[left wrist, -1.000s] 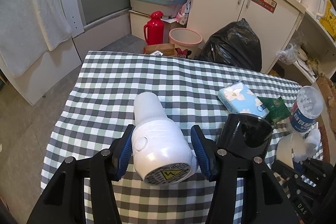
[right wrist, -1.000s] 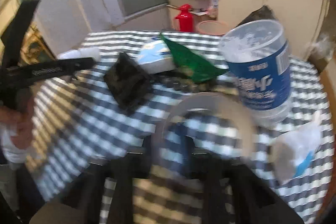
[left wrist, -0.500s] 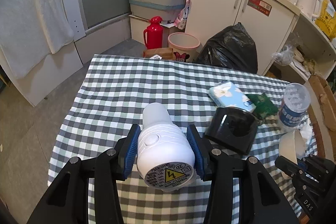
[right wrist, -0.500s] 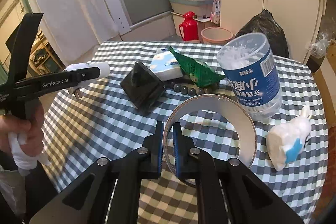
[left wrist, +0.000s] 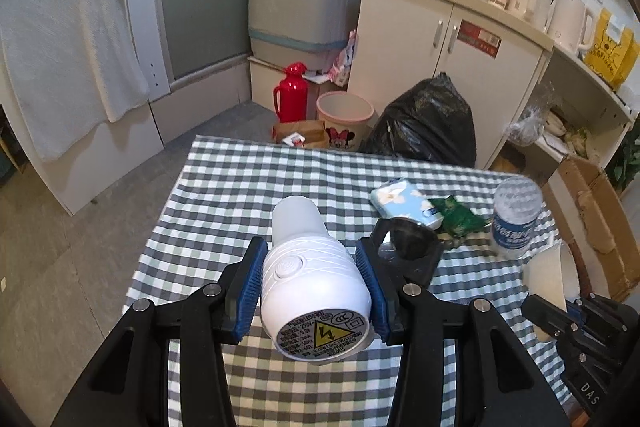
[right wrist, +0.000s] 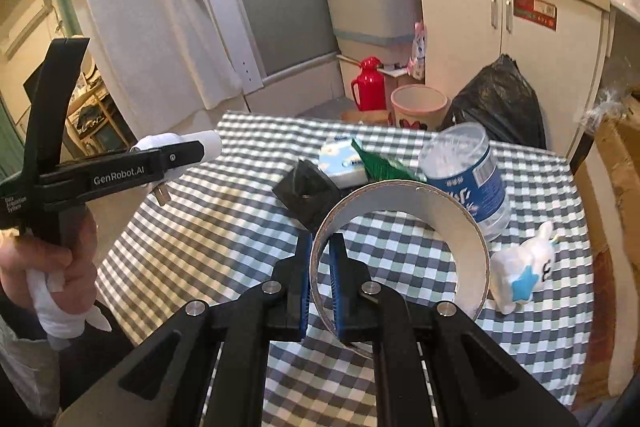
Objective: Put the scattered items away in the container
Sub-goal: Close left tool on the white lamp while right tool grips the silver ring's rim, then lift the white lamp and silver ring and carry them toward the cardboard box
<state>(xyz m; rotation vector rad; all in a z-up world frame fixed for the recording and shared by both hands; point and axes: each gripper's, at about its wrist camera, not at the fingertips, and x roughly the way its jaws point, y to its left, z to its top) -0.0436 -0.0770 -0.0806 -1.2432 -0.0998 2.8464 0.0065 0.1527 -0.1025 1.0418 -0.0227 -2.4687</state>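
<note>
The left gripper (left wrist: 314, 285) is clamped across the round white body of a plug-in device (left wrist: 314, 291), held above the near part of the table (left wrist: 224, 195). That body looks like hard, smooth plastic, light but likely to slip, so a hold across its widest part seems soundest; its prongs show in the right wrist view. The right gripper (right wrist: 321, 287) pinches the wall of a tape roll (right wrist: 400, 251), one finger inside the ring and one outside; it looks stiff and light. On the checked cloth lie a black box (right wrist: 306, 193), a tissue pack (right wrist: 344, 167), a green packet (right wrist: 380, 169), a bottle (right wrist: 468, 175) and a white toy (right wrist: 520, 267). Which container is meant I cannot tell. Cabinets and a black bag (left wrist: 426, 119) stand beyond the table.
</note>
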